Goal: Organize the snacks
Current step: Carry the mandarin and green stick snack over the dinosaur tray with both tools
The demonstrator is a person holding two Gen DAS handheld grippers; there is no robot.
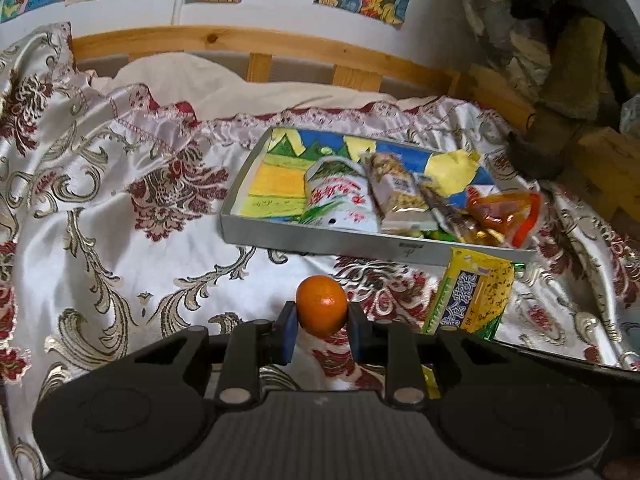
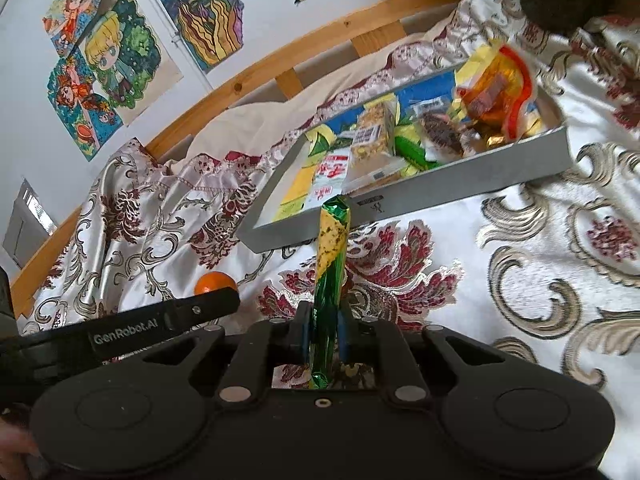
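I'm working in a home bedroom: a wooden bed frame at twelve o'clock, a floral satin bedspread under me, hand-coloured cartoon drawings on the wall at ten.

Legible text, right wrist view: "GenRobot.AI", white on the black arm of the left gripper, at about 8 o'clock.

Left wrist view: large Chinese characters on the yellow-green snack packet, at about 4 o'clock; too blurred to transcribe. Red characters on the white packet in the grey tray; not readable. Small dark mark on the tray's front wall, illegible.
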